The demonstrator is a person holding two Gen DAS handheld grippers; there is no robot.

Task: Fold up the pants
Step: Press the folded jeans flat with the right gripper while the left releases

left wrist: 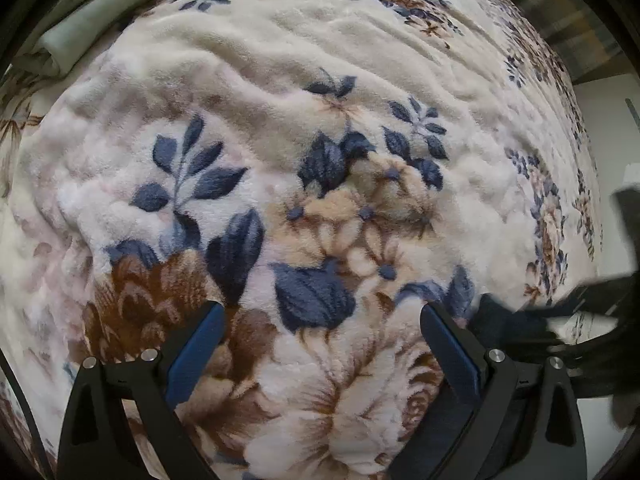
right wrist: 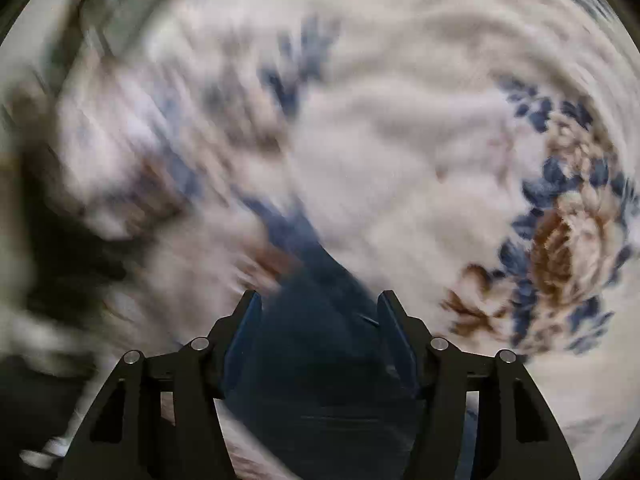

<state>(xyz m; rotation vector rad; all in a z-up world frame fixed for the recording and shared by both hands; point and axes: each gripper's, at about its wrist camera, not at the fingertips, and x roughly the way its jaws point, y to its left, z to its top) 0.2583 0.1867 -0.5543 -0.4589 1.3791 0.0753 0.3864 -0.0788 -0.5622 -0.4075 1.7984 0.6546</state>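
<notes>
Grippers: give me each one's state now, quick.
Left gripper: open, nothing between the jaws.
Right gripper: dark pants between the jaws; grip cannot be told.

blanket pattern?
Cream fleece blanket with navy leaves and tan and brown flowers. Sharpest in the left wrist view.

The pants (right wrist: 316,360) lie on the blanket (left wrist: 320,60), between the right gripper's (right wrist: 318,308) fingers (contact unclear, view blurred). A folded cloth (left wrist: 76,20) sits at the blanket's far left corner, well apart from them.
</notes>
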